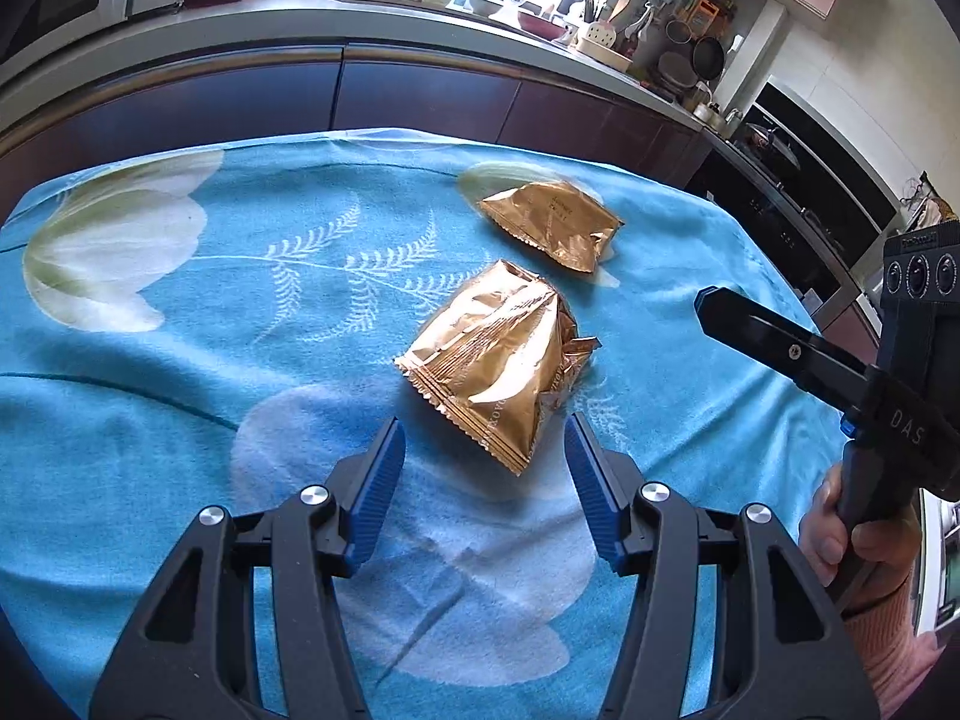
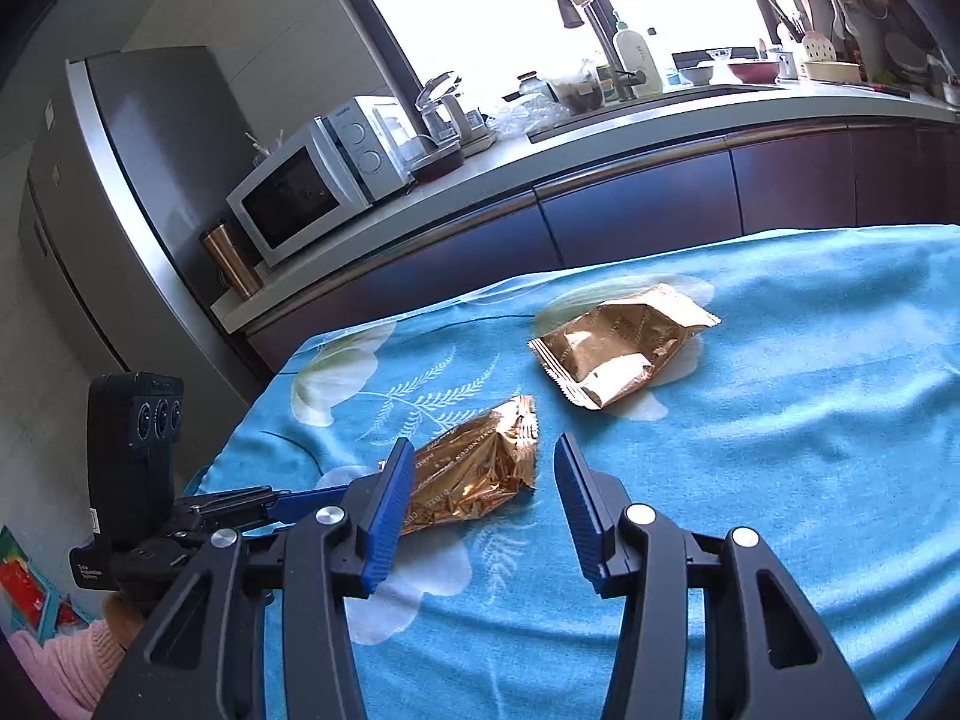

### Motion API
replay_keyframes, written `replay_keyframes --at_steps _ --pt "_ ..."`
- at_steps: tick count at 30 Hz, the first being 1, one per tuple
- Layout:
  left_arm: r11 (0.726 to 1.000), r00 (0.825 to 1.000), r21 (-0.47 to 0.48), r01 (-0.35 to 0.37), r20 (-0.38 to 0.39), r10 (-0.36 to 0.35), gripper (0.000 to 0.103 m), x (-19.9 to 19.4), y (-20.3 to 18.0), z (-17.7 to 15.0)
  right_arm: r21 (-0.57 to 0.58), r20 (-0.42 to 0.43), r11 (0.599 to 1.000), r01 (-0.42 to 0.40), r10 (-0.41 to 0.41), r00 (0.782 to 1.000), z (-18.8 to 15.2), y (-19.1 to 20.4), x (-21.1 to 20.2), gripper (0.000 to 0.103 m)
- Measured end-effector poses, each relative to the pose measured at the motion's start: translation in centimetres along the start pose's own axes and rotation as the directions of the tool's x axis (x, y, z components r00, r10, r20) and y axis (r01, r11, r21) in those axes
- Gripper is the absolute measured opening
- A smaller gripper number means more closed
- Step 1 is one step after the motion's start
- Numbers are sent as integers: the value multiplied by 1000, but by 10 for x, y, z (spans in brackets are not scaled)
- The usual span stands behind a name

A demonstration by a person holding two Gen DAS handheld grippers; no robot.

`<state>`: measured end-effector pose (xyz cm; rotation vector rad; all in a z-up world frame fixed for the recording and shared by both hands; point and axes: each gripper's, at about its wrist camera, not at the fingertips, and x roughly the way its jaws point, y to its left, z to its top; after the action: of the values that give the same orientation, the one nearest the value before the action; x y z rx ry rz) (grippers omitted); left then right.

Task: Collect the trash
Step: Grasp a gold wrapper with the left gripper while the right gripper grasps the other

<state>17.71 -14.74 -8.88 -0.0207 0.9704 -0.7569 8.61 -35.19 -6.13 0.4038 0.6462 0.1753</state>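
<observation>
**Hovering over two gold wrappers**

Lying on the blue flowered cloth (image 1: 150, 396) that covers the counter are two crumpled gold wrappers. The nearer wrapper (image 1: 498, 366) sits just ahead of the left gripper (image 1: 485, 438), whose blue fingers (image 1: 384, 480) are spread wide with nothing between them; the wrapper's lower corner reaches into the gap without touching either pad. The farther wrapper (image 1: 552, 225) lies apart from it, toward the far edge of the cloth, flat on a white flower print.

The right gripper (image 2: 485, 462) is off to the right side, its fingers (image 2: 390, 510) also spread and empty, pointing toward the nearer wrapper from that side. A hand (image 1: 840, 534) holds its handle. Behind the cloth run dark cabinets (image 2: 630, 210), with a microwave (image 2: 300, 186) and a sink tap (image 2: 576, 6) under a bright window.
</observation>
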Motion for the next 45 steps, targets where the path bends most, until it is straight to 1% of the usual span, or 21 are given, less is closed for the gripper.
replay_keyframes --at_steps 5,8,10,13,15,18,19,21,24,26,29,32,34,35,37,39,40,42,45 --pt "1000 1000 -24 3 -18 -3 55 10 1 4 22 -8 999 25 -25 1000 6 -18 7 47" --pt "999 1000 -37 -3 -18 2 56 15 2 7 44 -13 997 65 -64 998 14 -34 14 47" --pt "999 1000 -40 -7 -15 7 56 17 1 8 47 -20 993 105 -104 994 21 -42 20 48" --pt "999 1000 -42 -21 -10 20 53 20 -2 12 66 -26 988 141 -140 990 33 -56 29 50" --pt "999 1000 -40 -29 -12 29 46 22 -3 14 95 -31 984 154 -152 988 40 -67 35 50" --pt "998 999 -42 -38 -7 38 46 23 -3 15 128 -39 977 173 -170 985 49 -81 46 51" --pt "998 999 -43 -40 -5 40 45 23 -4 15 139 -44 975 171 -167 985 52 -84 49 51" --pt "998 999 -45 -39 -3 39 41 23 -4 15 152 -49 973 172 -167 985 58 -89 57 51" --pt "998 999 -48 -37 -4 37 40 23 -3 15 175 -64 972 160 -151 986 63 -95 69 52" --pt "998 999 -46 -36 -3 36 37 23 -3 15 180 -76 971 157 -145 986 65 -95 76 52" --pt "998 999 -50 -34 -1 34 36 21 0 12 186 -90 972 142 -127 988 64 -94 84 52" --pt "998 1000 -59 -25 -3 25 31 19 3 11 190 -87 972 137 -123 989 63 -93 85 52" --pt "998 1000 -63 -27 1 27 31 15 6 9 192 -88 972 134 -119 989 63 -94 85 48" --pt "998 1000 -63 -28 4 28 31 13 8 8 192 -90 972 133 -118 989 63 -94 85 42" --pt "997 1000 -69 -28 7 29 29 10 11 6 195 -95 973 127 -110 989 63 -95 87 24" --pt "997 1000 -77 -26 12 27 28 6 14 5 200 -96 973 116 -98 991 63 -96 87 18" --pt "996 1000 -80 -24 14 25 28 5 16 4 201 -93 973 112 -95 991 64 -95 88 17" --pt "996 1000 -86 -22 19 24 26 1 18 3 199 -85 975 100 -84 993 64 -94 86 9" --pt "995 1000 -94 -13 25 16 24 -5 21 1 198 -80 977 78 -64 995 61 -91 82 8"
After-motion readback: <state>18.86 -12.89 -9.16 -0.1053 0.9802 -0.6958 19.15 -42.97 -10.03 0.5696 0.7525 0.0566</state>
